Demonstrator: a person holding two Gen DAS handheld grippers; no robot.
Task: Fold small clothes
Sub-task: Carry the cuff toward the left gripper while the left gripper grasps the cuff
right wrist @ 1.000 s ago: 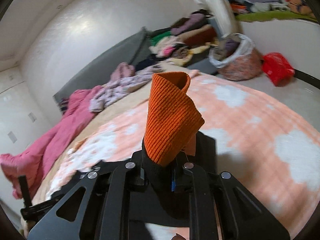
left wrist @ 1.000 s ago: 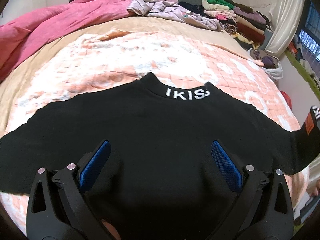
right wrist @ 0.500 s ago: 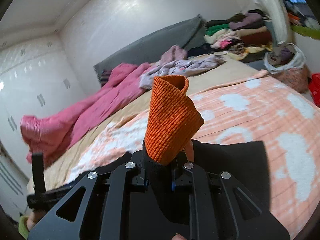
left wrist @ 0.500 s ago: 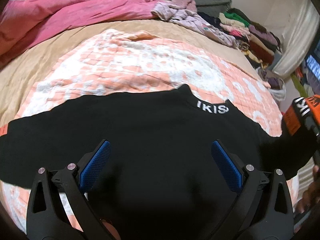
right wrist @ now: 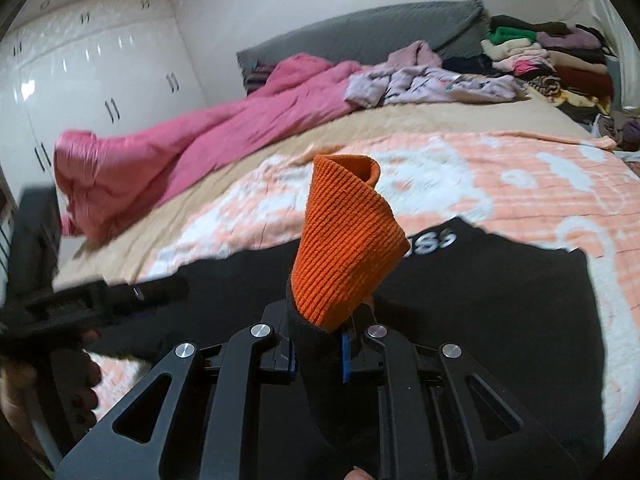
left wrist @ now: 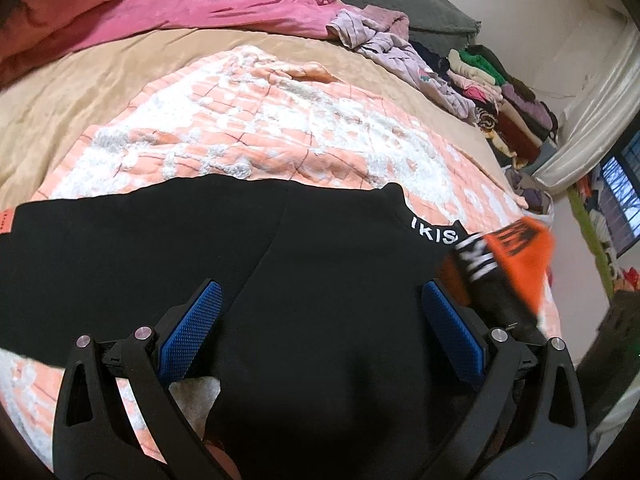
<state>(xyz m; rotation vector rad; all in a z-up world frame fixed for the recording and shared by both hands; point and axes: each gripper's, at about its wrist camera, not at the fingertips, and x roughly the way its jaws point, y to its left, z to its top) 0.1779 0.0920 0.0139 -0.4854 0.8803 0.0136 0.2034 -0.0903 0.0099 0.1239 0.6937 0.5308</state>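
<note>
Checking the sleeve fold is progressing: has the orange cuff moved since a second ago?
Yes. In the left wrist view the orange cuff, pinched in the right tongs, has come inward from the frame's right edge to beside the collar lettering.

Left wrist view: close above black shirt (left wrist: pixel 320 280), looking down. Right wrist view: low, looking across bed (right wrist: pixel 400 128) toward closet (right wrist: pixel 100 80). Both show shirt, bed.
</note>
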